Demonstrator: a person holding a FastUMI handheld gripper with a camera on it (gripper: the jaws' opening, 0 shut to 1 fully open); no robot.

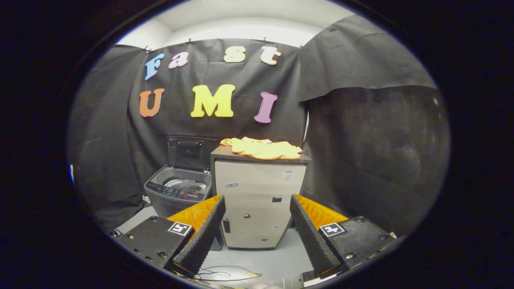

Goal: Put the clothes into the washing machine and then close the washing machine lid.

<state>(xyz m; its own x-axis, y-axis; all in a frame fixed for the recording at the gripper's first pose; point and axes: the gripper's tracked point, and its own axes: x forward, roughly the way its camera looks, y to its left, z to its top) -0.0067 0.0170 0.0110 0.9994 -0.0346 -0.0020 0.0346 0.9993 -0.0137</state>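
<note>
Tongs [257,204] spread wide, holding nothing, well short of the clothes [263,148].

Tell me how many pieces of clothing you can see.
1: a yellow garment lies on the cabinet, beyond the open tool. More may lie hidden inside the washing machine.

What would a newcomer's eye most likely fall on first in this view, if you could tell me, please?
Probably the bright orange-yellow garment, lying crumpled on top of the pale cabinet straight beyond the fingers. Next, the washing machine beside the cabinet, its lid standing open against the black cloth wall. The gripper is open, its fingers spread apart with nothing between them, well short of the cabinet.
</note>
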